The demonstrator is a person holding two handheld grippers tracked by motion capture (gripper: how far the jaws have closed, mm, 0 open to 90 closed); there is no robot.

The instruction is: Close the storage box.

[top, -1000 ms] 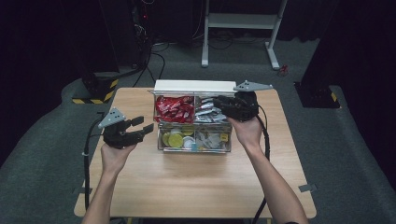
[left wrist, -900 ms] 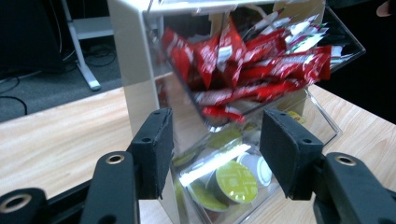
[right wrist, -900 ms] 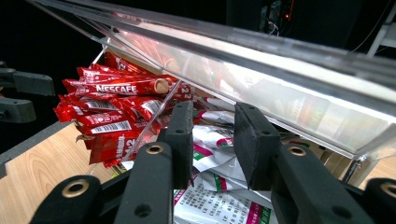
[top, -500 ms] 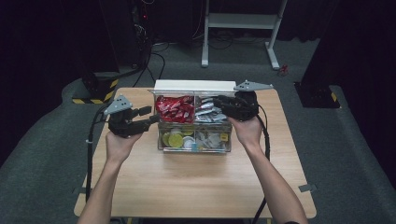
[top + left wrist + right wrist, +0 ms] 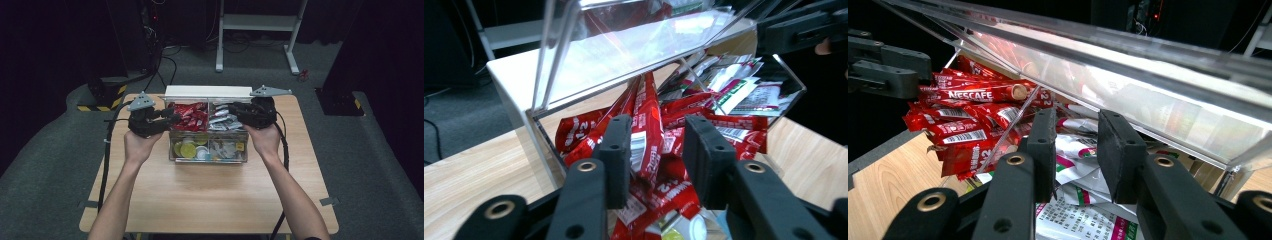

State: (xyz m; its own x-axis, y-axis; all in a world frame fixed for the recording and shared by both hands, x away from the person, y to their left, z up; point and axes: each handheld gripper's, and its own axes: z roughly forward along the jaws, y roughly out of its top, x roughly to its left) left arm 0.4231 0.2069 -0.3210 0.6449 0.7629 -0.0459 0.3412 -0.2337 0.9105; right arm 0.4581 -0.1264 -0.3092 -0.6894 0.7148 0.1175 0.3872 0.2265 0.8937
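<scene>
Red sachets: heaped in the back-left compartment of a clear plastic box at the middle of the table; the pile lies right in front of the left gripper.
Left gripper: jaws have just been closing; one red sachet stands in the gap between them, but the pads do not yet press on it, so it is released, not grasping. In the high view the left gripper reaches over the box's left edge.
Right gripper: jaws part open over the white sachets in the back-right compartment, gripping nothing; it sits under the raised clear lid, and whether it props the lid I cannot tell.
Step in hand: probably picking a single red sachet out of the pile.
Doing it well: centre the jaws on one sachet only, close on its flat middle instead of a slippery end, then lift straight up so the neighbours fall away and the lid is not knocked.
Front compartments: yellow and green round packs on the left, mixed pale packets on the right.
Surface: light wooden table, bare in front of the box.
Room: dark, grey carpet, a white table frame and cables behind.
</scene>
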